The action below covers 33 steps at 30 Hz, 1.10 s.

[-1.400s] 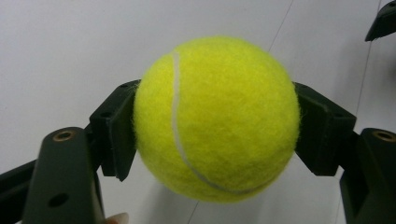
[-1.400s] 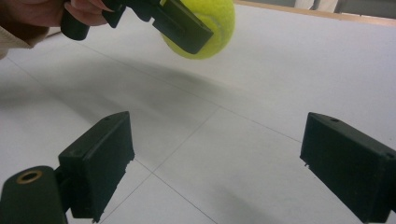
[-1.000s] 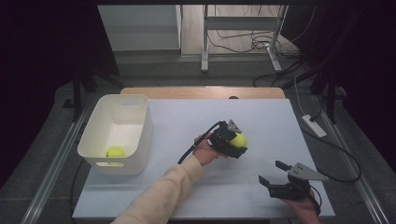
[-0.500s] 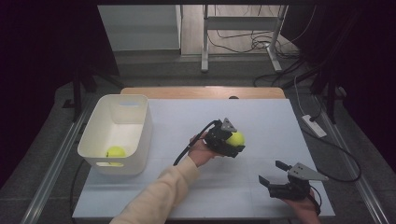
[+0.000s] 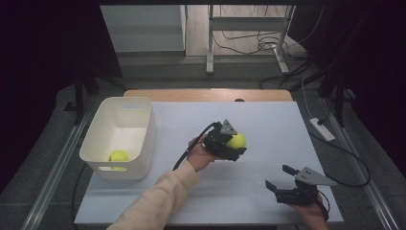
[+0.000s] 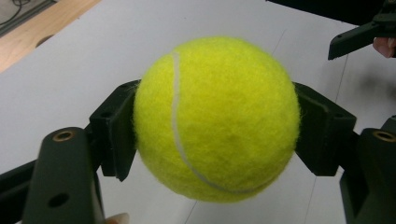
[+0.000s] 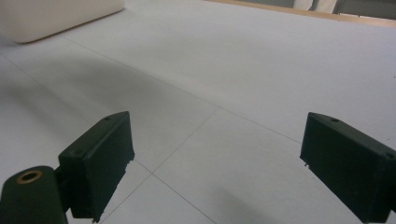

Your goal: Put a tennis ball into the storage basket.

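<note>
**One ball binned, a second in the grip and on its way**

While the right gripper (image 5: 283,178) sits nearest the person at the front right of the worktop (image 5: 268,120), its fingers (image 7: 100,161) stand wide apart with nothing between them, only bare white surface ahead. It appears to have no part in this step.

Farther in, near the middle of the worktop, the left gripper (image 5: 234,143) has its fingers (image 6: 114,140) clamped on either side of a tennis ball (image 6: 217,119). In the left gripper view the pads press into the felt on both flanks, and the ball hangs above the surface rather than resting on it. So the pick is done, by my reading.

Farther still, toward the left edge, stands a white bin (image 5: 143,139) with another yellow ball (image 5: 118,155) already lying on its floor. That one looks finished.

What is left, as I judge it: carry the held ball across the open stretch to the bin, bring it over the rim and let go. The bin is well apart from the left gripper, so most of the carry is yet to come.
</note>
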{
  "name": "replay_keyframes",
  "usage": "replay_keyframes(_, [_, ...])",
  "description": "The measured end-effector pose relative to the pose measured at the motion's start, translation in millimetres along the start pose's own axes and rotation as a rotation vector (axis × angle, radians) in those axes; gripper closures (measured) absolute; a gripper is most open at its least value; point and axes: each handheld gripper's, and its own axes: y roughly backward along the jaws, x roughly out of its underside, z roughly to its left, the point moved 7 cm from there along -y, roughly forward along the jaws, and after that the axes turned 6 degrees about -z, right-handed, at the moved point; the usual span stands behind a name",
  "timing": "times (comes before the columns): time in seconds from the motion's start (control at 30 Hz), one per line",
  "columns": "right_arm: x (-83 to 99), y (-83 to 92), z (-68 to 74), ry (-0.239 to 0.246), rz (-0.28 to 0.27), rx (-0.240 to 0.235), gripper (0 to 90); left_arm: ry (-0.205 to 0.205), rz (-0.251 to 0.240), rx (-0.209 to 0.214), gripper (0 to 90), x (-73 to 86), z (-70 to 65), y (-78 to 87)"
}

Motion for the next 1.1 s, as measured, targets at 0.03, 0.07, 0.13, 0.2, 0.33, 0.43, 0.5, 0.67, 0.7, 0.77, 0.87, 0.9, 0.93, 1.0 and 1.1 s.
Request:
replay_keyframes(0.03, [0.0, 0.0, 0.0, 0.0, 0.0, 0.0, 9.3, 0.0, 0.0, 0.0, 26.4, 0.0, 0.0, 0.0])
replay_keyframes(0.07, [0.0, 0.0, 0.0, -0.001, 0.0, 0.0, 9.3, -0.001, -0.002, -0.003, 26.4, 0.2, 0.5, 2.4])
replay_keyframes(0.13, [0.1, 0.0, 0.1, -0.001, 0.001, 0.0, 9.3, 0.003, -0.009, -0.007, 26.4, 0.2, 0.8, 6.1])
replay_keyframes(0.2, [0.0, 0.1, 0.4, -0.001, 0.001, 0.0, 9.3, 0.005, -0.018, -0.019, 26.4, -0.2, 2.3, 12.6])
replay_keyframes(0.33, [-0.1, -0.2, 0.7, -0.001, 0.0, -0.001, 9.3, 0.005, -0.034, -0.034, 26.4, -1.4, 5.8, 24.0])
replay_keyframes(0.43, [0.0, -0.6, 0.7, 0.001, 0.0, -0.001, 9.3, 0.01, -0.042, -0.043, 26.4, -0.7, 7.4, 29.2])
replay_keyframes(0.5, [0.0, -0.7, 0.9, 0.001, 0.0, 0.0, 9.3, 0.012, -0.044, -0.048, 26.4, 0.6, 9.0, 33.0])
replay_keyframes(0.67, [0.5, -0.8, 0.7, -0.001, 0.003, 0.002, 9.3, 0.019, -0.052, -0.067, 26.4, 3.3, 13.2, 44.6])
replay_keyframes(0.7, [0.5, -0.9, 0.8, -0.001, 0.003, 0.002, 9.3, 0.019, -0.055, -0.07, 26.4, 3.5, 13.9, 46.9])
replay_keyframes(0.77, [0.6, -0.9, 0.8, -0.002, 0.004, 0.003, 9.3, 0.021, -0.058, -0.074, 26.4, 3.8, 14.7, 49.4])
replay_keyframes(0.87, [0.5, -1.0, 0.7, -0.001, 0.003, 0.004, 9.3, 0.018, -0.068, -0.091, 26.4, 4.5, 17.4, 57.3])
replay_keyframes(0.9, [0.5, -1.0, 0.8, -0.001, 0.004, 0.004, 9.3, 0.017, -0.073, -0.097, 26.4, 4.4, 18.8, 61.2])
replay_keyframes(0.93, [0.6, -1.0, 0.9, -0.001, 0.004, 0.003, 9.3, 0.02, -0.078, -0.099, 26.4, 4.4, 19.5, 63.6])
replay_keyframes(1.0, [0.6, -1.1, 0.7, -0.001, 0.004, 0.004, 9.3, 0.021, -0.083, -0.104, 26.4, 4.5, 20.8, 67.6])
replay_keyframes(1.1, [0.8, -1.2, 0.9, -0.002, 0.005, 0.004, 9.3, 0.023, -0.091, -0.114, 26.4, 5.1, 23.7, 74.4])
